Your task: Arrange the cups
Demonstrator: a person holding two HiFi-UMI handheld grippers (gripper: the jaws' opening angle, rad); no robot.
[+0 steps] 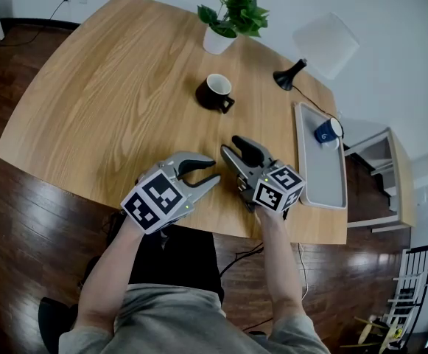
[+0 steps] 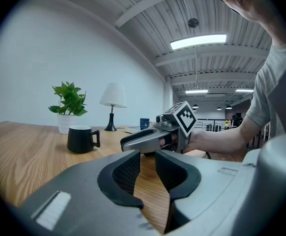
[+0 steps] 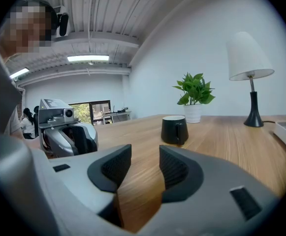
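Note:
A black cup point(image 1: 215, 93) with a white inside stands upright on the wooden table point(image 1: 110, 102), its handle towards me; it also shows as the black cup point(image 2: 82, 138) and the black cup point(image 3: 174, 129). A blue cup point(image 1: 328, 131) sits at the far end of the grey tray point(image 1: 318, 175) on the right, seen far off as the blue cup point(image 2: 144, 123). Near the table's front edge my left gripper point(image 1: 214, 171) and right gripper point(image 1: 230, 146) hover side by side. Both are open with only bare wood between the jaws: left gripper point(image 2: 147, 168), right gripper point(image 3: 145, 166). Neither touches a cup.
A potted plant point(image 1: 232, 17) in a white pot stands at the table's far edge. A black lamp point(image 1: 291, 74) with a white shade stands beside the tray's far end. A white side cabinet point(image 1: 383, 175) is right of the table.

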